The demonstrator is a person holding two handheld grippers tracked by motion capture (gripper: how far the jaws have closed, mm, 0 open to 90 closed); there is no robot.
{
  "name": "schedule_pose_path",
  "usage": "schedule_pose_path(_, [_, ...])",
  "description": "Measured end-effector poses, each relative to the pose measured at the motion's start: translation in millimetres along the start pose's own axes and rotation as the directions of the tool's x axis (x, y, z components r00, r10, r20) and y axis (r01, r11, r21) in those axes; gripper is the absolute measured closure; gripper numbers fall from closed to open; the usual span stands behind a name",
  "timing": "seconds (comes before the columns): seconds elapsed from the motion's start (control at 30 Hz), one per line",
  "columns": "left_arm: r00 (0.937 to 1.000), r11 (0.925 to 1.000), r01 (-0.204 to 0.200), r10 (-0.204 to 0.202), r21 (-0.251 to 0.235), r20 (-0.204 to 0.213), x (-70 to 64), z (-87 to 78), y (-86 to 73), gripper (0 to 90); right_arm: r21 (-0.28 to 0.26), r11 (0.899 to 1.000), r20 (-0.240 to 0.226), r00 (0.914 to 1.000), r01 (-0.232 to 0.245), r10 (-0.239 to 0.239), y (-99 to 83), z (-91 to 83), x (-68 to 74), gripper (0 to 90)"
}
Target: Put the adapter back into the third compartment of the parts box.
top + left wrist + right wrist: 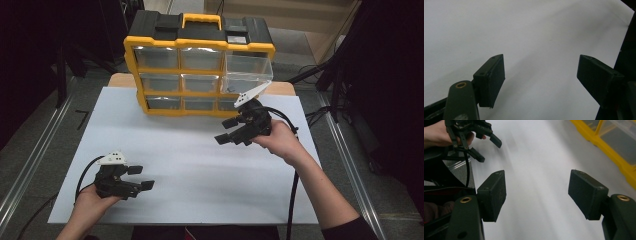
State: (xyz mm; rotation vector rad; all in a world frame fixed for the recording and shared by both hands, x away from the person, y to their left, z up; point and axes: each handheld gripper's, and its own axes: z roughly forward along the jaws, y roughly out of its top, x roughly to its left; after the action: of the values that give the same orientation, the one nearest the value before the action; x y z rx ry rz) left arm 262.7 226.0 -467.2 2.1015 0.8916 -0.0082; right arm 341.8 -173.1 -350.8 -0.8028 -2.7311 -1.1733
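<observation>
The clear drawer at the top right of the yellow parts organiser stands pulled out, just beyond your right gripper; the other drawers look shut. You hold nothing: its jaws are spread wide, empty, pointing away from the drawer over the white table sheet. Your left gripper rests well apart, jaws released too. I'd judge pushing that drawer in or filling it remains

White table, yellow drawer organizer on it
</observation>
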Motion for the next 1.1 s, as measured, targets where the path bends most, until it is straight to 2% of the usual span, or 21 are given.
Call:
schedule_pose_path(0.23, [1.0, 1.0, -0.001, 0.001, 0.001, -0.003, -0.4, 0.1, 0.0, 23.9, 0.012, 1.0, -0.014, 0.9997, -0.02, 0.02, -15.6, 10.6, 0.5, 28.6])
schedule_pose_path(0.4, [1.0, 1.0, 0.0, 0.0, -0.001, -0.003, 0.0, -0.1, 0.0, 23.9, 0.006, 0.999, -0.029, 0.9986, -0.045, 0.045, -37.4, 19.9, -1.9, 28.6])
schedule_pose_path(0.43, [1.0, 1.0, 0.0, 0.0, -0.001, -0.003, 0.0, -0.1, 0.0, 23.9, 0.006, 0.999, -0.029, 0.9986, -0.045, 0.045, -37.4, 19.9, -1.9, 28.6])
schedule_pose_path(0.5, [1.0, 1.0, -0.004, 0.004, 0.003, -0.004, -0.3, 0.2, 0.2, 23.8, 0.009, 0.999, -0.015, 0.9984, -0.053, 0.054, -47.2, 23.7, -1.8, 28.6])
schedule_pose_path(0.7, [1.0, 1.0, -0.002, 0.002, 0.002, -0.006, -0.3, 0.1, 0.0, 23.8, 0.01, 0.998, 0.013, 0.9981, -0.06, 0.06, -60.0, 28.7, 0.8, 28.6])
schedule_pose_path(0.87, [0.9996, 0.9997, -0.025, 0.025, 0.004, -0.014, -2.9, 0.8, 0.4, 23.9, -0.012, 0.997, 0.006, 0.9974, -0.072, 0.072, -71.6, 35.6, 0.8, 28.6])
schedule_pose_path(0.97, [0.9996, 0.9997, -0.023, 0.024, 0.005, -0.015, -2.9, 0.8, 0.4, 23.9, 0.005, 0.996, 0.01, 0.9965, -0.084, 0.084, -77.8, 40.4, 1.2, 28.7])
schedule_pose_path(1.1, [0.9998, 0.9999, -0.017, 0.017, 0.003, -0.012, -2.1, 0.3, 0.3, 23.9, -0.001, 0.994, 0.018, 0.9939, -0.109, 0.109, -87.8, 43.3, 1.6, 28.6])
